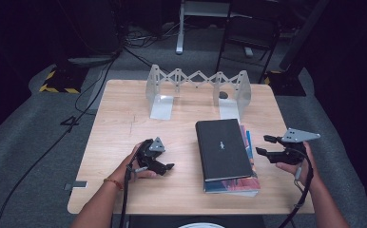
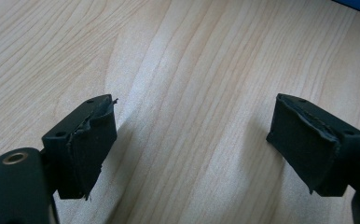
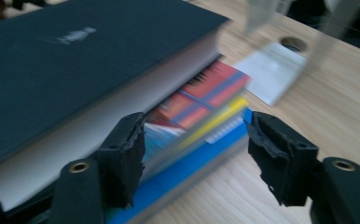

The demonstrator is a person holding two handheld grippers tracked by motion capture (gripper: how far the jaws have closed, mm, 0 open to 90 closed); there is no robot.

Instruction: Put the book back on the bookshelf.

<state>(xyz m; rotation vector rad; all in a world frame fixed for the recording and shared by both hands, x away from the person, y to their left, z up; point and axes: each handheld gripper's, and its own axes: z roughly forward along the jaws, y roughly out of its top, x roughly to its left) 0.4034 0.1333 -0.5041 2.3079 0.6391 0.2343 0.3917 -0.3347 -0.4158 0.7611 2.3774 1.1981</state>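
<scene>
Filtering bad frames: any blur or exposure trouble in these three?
Right gripper view: motion-smeared, the book stack and bookend rack soft. Left gripper view: sharp, wood grain on the table crisp, soft shadows under the pads. High view: table well lit, surroundings nearly black.

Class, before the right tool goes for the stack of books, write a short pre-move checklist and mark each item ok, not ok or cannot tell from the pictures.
1. Right tool open: ok, jaws apart and empty.
2. Right tool lined up with the book stack: ok, jaws point at the stack's edge, under the black book.
3. Left tool empty and away from the stack: ok, open over bare table.
4. Stack squared: not ok, the colourful books stick out from under the black one.
5. Extendable book rack empty: ok.
6. Number of books underneath: cannot tell.
</scene>
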